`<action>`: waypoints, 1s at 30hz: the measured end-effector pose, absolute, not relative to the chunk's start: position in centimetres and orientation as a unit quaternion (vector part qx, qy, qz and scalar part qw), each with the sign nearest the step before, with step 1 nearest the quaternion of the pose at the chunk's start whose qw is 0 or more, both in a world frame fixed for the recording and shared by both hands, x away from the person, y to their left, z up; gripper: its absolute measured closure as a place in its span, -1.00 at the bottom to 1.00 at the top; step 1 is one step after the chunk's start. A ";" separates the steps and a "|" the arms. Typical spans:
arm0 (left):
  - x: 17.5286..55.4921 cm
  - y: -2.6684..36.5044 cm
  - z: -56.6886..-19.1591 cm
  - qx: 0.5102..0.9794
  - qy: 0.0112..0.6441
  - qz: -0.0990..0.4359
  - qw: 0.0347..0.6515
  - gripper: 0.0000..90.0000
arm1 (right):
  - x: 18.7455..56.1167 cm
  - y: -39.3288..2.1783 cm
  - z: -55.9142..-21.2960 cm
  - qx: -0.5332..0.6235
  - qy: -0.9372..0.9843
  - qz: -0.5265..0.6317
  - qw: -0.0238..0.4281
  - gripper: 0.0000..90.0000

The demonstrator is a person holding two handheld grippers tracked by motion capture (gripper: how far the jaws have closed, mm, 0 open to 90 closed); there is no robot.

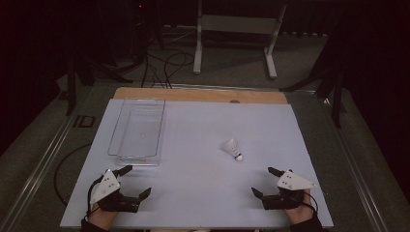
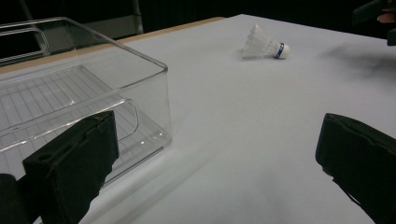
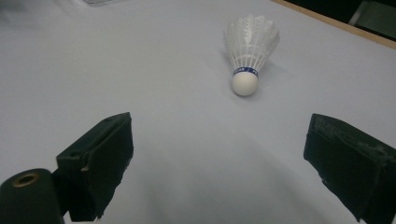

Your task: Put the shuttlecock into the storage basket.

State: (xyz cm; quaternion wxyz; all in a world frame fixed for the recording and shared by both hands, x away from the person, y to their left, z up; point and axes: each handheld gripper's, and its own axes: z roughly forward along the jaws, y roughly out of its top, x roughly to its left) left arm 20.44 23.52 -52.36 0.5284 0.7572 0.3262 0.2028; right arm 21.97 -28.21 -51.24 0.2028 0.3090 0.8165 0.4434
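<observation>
A white shuttlecock (image 1: 233,149) with a blue band lies on its side on the white table top (image 1: 193,169), right of centre. In the right gripper view the shuttlecock (image 3: 249,51) points its cork toward the camera, a short way beyond the jaws. A clear plastic bin (image 1: 138,129) stands empty at the left. My left gripper (image 1: 134,181) rests near the front left edge, open, just in front of the bin (image 2: 70,98). Near the front right edge my right gripper (image 1: 265,181) is open too, with nothing between its jaws.
A wooden strip (image 1: 198,94) borders the far edge of the table. Beyond it stand a white metal frame (image 1: 237,34) and cables on the dark floor. The other gripper's tip (image 2: 373,11) shows in the left gripper view's top right corner.
</observation>
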 end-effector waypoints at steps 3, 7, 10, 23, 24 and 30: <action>20.4 23.6 -52.3 0.755 0.327 0.202 0.531 -1.00 | 21.9 -28.1 -51.2 0.309 0.817 0.440 0.208 -0.82; 20.4 23.7 -52.3 0.751 0.331 0.198 0.536 -1.00 | 21.8 -28.1 -51.0 0.312 0.816 0.438 0.212 -0.82; 20.5 23.7 -52.3 0.751 0.331 0.196 0.536 -1.00 | 21.8 -28.2 -51.0 0.314 0.815 0.440 0.208 -0.82; 20.3 23.8 -52.3 0.749 0.333 0.195 0.538 -1.00 | 21.8 -28.3 -50.3 0.324 0.807 0.447 0.209 -0.82; 20.3 23.8 -52.3 0.749 0.333 0.194 0.538 -1.00 | 21.8 -28.4 -50.3 0.326 0.807 0.446 0.210 -0.82; 20.3 23.8 -52.3 0.750 0.332 0.194 0.538 -1.00 | 21.8 -28.3 -50.0 0.327 0.808 0.447 0.203 -0.82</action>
